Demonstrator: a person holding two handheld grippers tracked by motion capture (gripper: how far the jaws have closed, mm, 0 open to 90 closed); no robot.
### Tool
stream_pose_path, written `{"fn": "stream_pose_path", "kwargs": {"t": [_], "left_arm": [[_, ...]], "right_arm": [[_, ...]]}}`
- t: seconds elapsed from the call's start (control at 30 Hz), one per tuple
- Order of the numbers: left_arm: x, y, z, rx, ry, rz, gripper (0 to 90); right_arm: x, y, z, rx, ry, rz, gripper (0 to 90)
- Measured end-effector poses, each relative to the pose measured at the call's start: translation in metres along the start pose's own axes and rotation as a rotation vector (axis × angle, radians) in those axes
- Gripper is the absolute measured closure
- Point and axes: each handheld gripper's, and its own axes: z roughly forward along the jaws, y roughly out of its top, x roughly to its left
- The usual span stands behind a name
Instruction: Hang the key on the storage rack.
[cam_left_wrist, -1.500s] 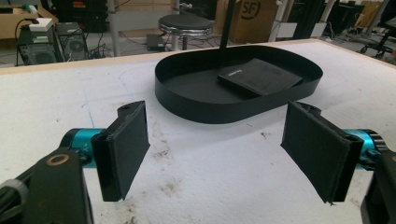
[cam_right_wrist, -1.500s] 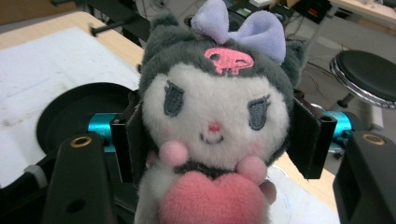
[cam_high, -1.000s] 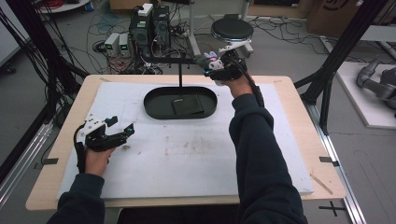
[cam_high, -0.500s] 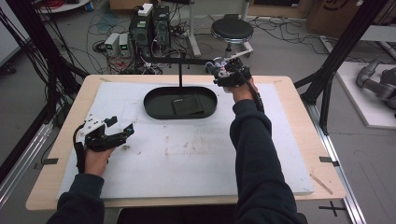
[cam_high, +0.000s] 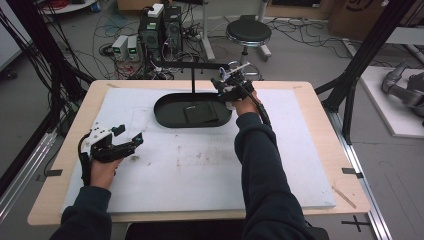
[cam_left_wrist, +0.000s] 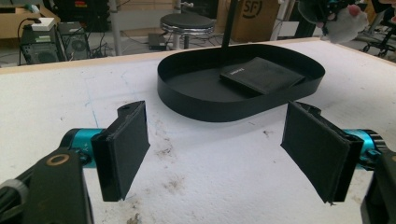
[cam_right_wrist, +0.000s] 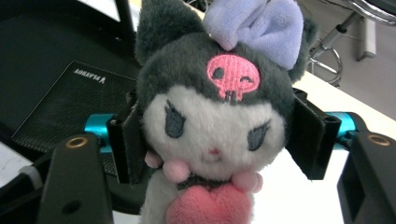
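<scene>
The right gripper (cam_right_wrist: 212, 140) has the toy (cam_right_wrist: 212, 126) between its jaws (opening a little), just beside the tray (cam_high: 170, 117). Not dropped in yet. The left gripper (cam_left_wrist: 217, 154) sits wide open, empty.

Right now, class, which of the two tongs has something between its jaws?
The right tongs, beside the black tray, grip a plush doll. The left tongs stand open over the bare white mat.

Wooden table (cam_high: 320, 120) w/ a white mat (cam_high: 200, 170) over most of its top, smudged w/ dark marks near the middle. Beyond the far edge, on the floor: a round black stool (cam_high: 248, 32), two dark computer towers (cam_high: 161, 27), small grey boxes (cam_high: 125, 47) & tangled cables (cam_high: 300, 30). Black frame posts (cam_high: 365, 55) stand at both sides. A cardboard box (cam_high: 357, 15) sits far right.
</scene>
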Motion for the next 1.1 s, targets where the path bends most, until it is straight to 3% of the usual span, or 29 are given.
{"fn": "stream_pose_path", "kwargs": {"t": [0.27, 0.4, 0.47, 0.53, 0.6, 0.67, 0.73, 0.8, 1.1], "left_arm": [[-0.001, 0.0, 0.001, 0.001, 0.0, 0.002, 22.6], [0.0, 0.0, 0.001, 0.001, 0.0, -0.001, 22.6], [0.0, 0.0, 0.001, 0.0, 0.001, -0.006, 22.6], [0.001, -0.001, 0.002, -0.002, 0.001, -0.011, 22.6], [0.001, -0.001, 0.002, -0.001, 0.004, -0.015, 22.6], [0.002, -0.001, 0.003, -0.005, 0.003, -0.02, 22.6], [0.003, 0.0, 0.003, -0.006, 0.006, -0.023, 22.6], [0.002, 0.0, 0.004, -0.006, 0.007, -0.024, 22.6], [-0.001, 0.0, 0.004, 0.003, 0.005, -0.008, 22.6]], "right_arm": [[-0.014, -0.011, -0.016, 0.002, 0.034, 0.052, 23.3], [-0.023, -0.021, -0.037, -0.08, 0.053, 0.056, 24.6], [-0.029, -0.029, -0.047, -0.077, 0.071, 0.073, 22.9], [-0.031, -0.043, -0.059, -0.12, 0.079, 0.068, 22.9], [-0.034, -0.056, -0.07, -0.111, 0.092, 0.075, 21.0], [-0.035, -0.073, -0.083, -0.152, 0.104, 0.063, 20.9], [-0.034, -0.082, -0.093, -0.12, 0.078, 0.062, 21.0], [-0.033, -0.097, -0.106, -0.202, 0.107, 0.024, 21.1], [-0.032, -0.144, -0.128, -0.241, 0.082, 0.029, 21.1]]}}
